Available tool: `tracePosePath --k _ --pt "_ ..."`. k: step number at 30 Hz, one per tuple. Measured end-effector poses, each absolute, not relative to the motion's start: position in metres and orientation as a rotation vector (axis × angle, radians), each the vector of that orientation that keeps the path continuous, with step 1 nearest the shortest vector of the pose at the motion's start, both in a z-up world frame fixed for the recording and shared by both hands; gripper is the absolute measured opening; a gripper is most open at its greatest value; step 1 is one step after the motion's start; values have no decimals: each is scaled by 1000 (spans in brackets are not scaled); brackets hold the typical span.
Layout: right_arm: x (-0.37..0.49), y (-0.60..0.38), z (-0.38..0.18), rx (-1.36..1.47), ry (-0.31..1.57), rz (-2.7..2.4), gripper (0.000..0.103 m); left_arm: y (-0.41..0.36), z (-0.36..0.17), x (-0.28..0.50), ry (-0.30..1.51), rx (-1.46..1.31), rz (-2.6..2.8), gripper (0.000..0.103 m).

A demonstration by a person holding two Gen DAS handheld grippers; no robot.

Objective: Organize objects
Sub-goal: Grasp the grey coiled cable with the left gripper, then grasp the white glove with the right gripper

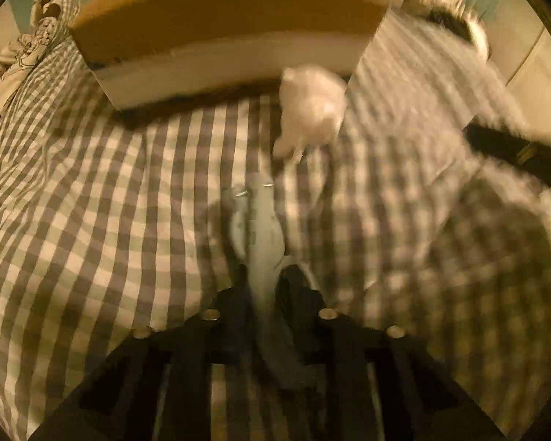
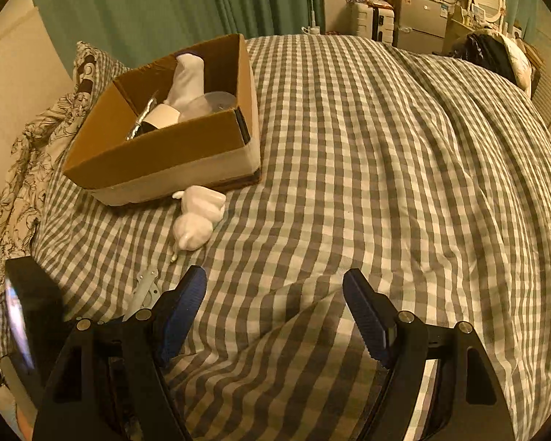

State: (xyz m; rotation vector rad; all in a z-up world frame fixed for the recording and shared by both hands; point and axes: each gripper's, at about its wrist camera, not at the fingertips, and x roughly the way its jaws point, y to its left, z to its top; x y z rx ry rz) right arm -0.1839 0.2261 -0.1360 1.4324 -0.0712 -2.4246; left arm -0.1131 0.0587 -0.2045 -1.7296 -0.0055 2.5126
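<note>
A pale grey folding tool (image 1: 257,220) lies on the checked bedcover, and my left gripper (image 1: 263,275) is shut on its near end; this view is blurred. In the right wrist view the same tool (image 2: 145,288) shows beside the left gripper's black body (image 2: 29,305). Just beyond the tool lies a white crumpled bundle (image 1: 312,110) (image 2: 198,217), close to the front of an open cardboard box (image 1: 220,18) (image 2: 158,158). The box holds a white cloth, a clear round container and a roll. My right gripper (image 2: 275,279) hovers open over bare cover, nothing between its blue pads.
A floral pillow (image 2: 29,154) lies left of the box. A black and white item (image 2: 496,55) sits at the bed's far right. Green curtains (image 2: 165,0), a suitcase and a cabinet (image 2: 418,22) stand behind the bed. The checked bedcover (image 2: 385,165) spreads wide to the right.
</note>
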Motion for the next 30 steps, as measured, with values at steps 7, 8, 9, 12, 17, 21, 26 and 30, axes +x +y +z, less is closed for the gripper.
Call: tracePosePath --k 7,8,9,12,17,21,26,30 --pt "-184 217 -136 1446 2 -2434 77 30 -165 -102 -77 -1590 2603 10" --pt "-184 212 -135 1439 23 -2427 77 24 -158 -102 -75 -1564 2631 10" --pt "-185 210 -134 1433 28 -2421 77 19 -151 -104 -76 -1547 2649 10" --pt "-193 194 -134 1424 32 -2392 77 1 -135 -109 -88 -1499 2712 10" --pt "-218 159 -145 1464 73 -2334 77 -23 -117 -125 -89 -1464 2792 10" --pt "-242 132 -166 1524 91 -2289 77 -33 -115 -139 -102 -1467 2820 10" --pt "-258 117 -192 1584 89 -2254 68 -36 -117 -148 -97 -1487 2823 10" --pt "-254 118 -193 1578 46 -2213 53 -34 -117 -147 -93 -1484 2825 10"
